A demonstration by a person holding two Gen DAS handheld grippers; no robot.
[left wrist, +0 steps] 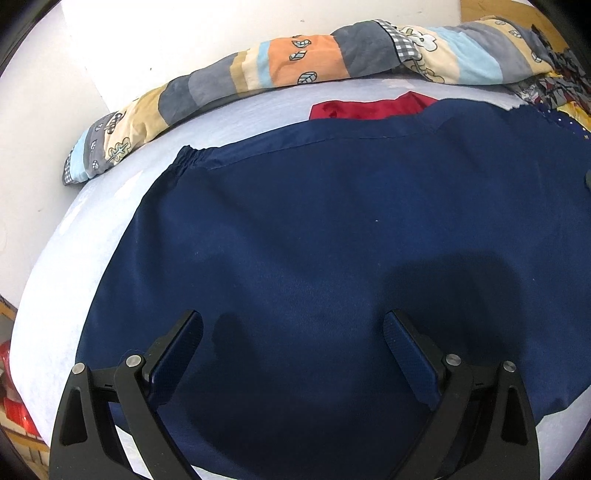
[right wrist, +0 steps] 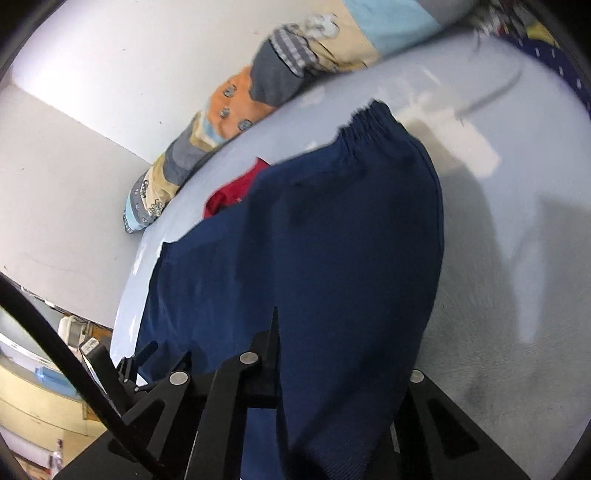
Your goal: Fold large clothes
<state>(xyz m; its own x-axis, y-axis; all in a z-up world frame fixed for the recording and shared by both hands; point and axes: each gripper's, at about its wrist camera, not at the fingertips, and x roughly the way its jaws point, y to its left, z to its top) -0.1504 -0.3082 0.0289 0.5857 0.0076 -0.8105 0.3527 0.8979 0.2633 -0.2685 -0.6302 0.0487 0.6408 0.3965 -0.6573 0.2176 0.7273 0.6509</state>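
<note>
Navy garment [left wrist: 332, 229] lies spread on the pale bed sheet [left wrist: 74, 295]. Left gripper [left wrist: 293, 334] hovers above it, jaws wide apart, holding nothing. Right gripper [right wrist: 295, 354] is clamped tight on a raised fold of the same garment.

A large navy-blue cloth garment [left wrist: 332, 229] lies spread flat on the pale sheet-covered bed [left wrist: 74, 295], its gathered cuff [left wrist: 188, 157] toward the far left. Behind it, partly tucked under its far edge, lies a red cloth piece [left wrist: 369, 108]. Farther back, a patchwork printed quilt roll [left wrist: 295, 62] runs along the white wall [left wrist: 184, 33].
</note>
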